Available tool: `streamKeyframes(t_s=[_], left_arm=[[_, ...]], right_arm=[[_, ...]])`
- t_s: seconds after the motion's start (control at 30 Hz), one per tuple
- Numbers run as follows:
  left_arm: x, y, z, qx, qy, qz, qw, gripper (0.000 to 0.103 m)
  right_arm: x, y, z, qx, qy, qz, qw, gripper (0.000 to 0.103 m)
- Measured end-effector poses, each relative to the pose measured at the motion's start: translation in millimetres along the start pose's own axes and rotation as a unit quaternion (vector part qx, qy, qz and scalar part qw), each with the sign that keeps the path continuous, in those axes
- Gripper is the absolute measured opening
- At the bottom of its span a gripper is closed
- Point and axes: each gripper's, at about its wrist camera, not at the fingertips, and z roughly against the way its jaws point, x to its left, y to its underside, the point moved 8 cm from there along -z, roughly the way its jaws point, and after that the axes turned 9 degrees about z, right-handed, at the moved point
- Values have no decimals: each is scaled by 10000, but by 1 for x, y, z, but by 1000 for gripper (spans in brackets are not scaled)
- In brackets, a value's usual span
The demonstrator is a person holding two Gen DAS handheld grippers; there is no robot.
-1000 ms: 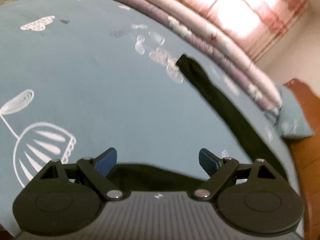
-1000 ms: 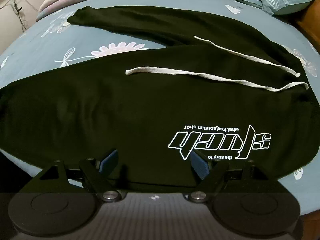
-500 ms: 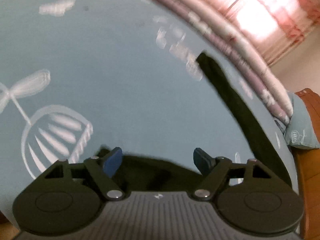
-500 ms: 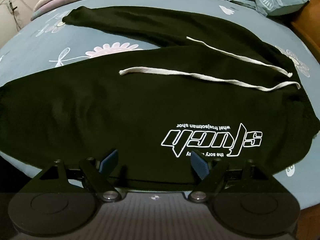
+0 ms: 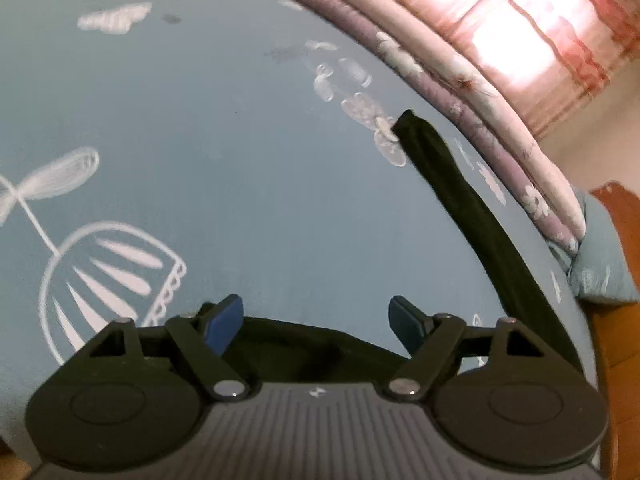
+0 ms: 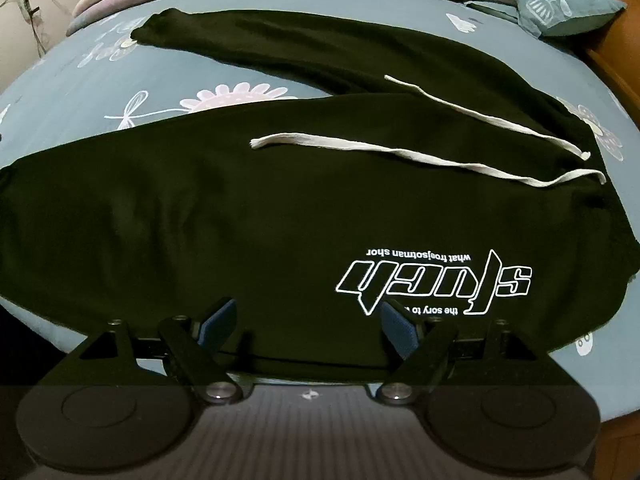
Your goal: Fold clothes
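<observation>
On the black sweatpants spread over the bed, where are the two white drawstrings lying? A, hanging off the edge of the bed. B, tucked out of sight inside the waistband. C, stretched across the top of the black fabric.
C: both white drawstrings lie stretched across the black sweatpants, in plain sight.

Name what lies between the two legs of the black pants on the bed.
Right wrist view: bare blue bedsheet with a pink flower print separates the legs of the black pants.
</observation>
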Motion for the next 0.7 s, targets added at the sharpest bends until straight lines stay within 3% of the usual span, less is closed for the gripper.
streamKeyframes(t_s=[0.23, 0.53, 0.7], left_arm=[[-21, 41, 22, 530, 336, -561, 9964, 84], [34, 61, 17, 855, -528, -113, 9949, 84], [29, 61, 32, 694, -628, -271, 9952, 84]], right_arm=[[9, 0, -4, 4, -108, 79, 9999, 83], [4, 1, 0, -37, -84, -15, 10000, 83], [-3, -1, 4, -75, -25, -109, 9999, 83]])
